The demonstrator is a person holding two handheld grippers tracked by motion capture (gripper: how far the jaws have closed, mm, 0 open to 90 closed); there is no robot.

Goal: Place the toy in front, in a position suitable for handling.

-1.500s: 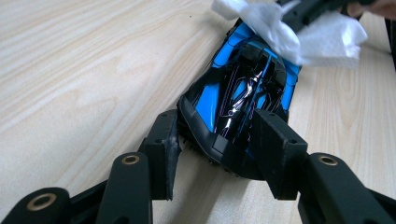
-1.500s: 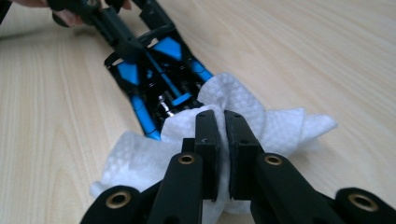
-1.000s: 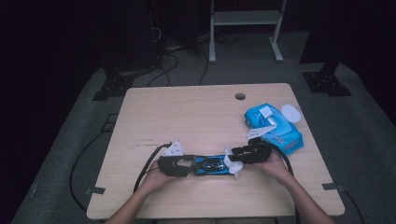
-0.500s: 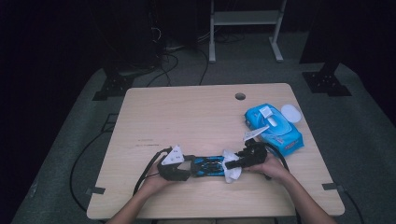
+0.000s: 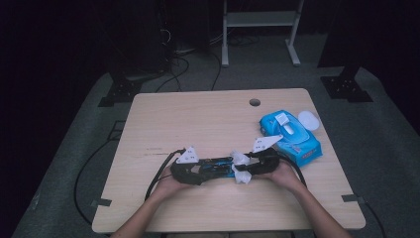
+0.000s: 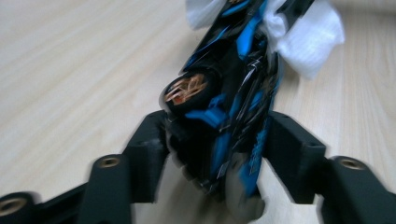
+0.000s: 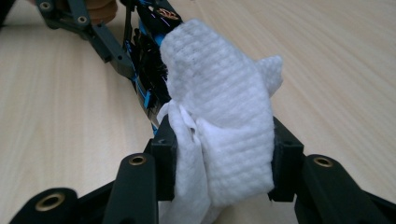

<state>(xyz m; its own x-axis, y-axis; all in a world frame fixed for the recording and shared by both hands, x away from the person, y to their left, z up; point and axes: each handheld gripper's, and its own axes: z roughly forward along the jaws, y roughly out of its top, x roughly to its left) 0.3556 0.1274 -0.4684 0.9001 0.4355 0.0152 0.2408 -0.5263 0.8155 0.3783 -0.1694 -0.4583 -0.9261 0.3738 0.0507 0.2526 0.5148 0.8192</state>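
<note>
A black and blue toy race car [image 5: 216, 167] is held just above the near part of the wooden table [image 5: 198, 119]. My left gripper [image 5: 200, 171] is shut on its rear end; in the left gripper view the car [image 6: 229, 107] sits clamped between the two black jaws, one orange-rimmed wheel [image 6: 189, 88] up. My right gripper [image 5: 241, 168] is shut on a folded white wipe [image 7: 224, 126] and presses it against the car's front [image 7: 149, 60]. The wipe [image 5: 241, 167] shows as white folds between the two grippers.
A blue pack of wet wipes [image 5: 290, 136] lies at the table's right, with a white round lid [image 5: 308, 119] beside it. A cable hole [image 5: 254, 102] sits near the far edge. Cables [image 5: 158, 173] trail off the left. Dark stands and a white frame [image 5: 257, 20] stand behind.
Both grippers with the car and wipe have shifted slightly left and nearer the front edge. The wipe has moved along the car's front end.
</note>
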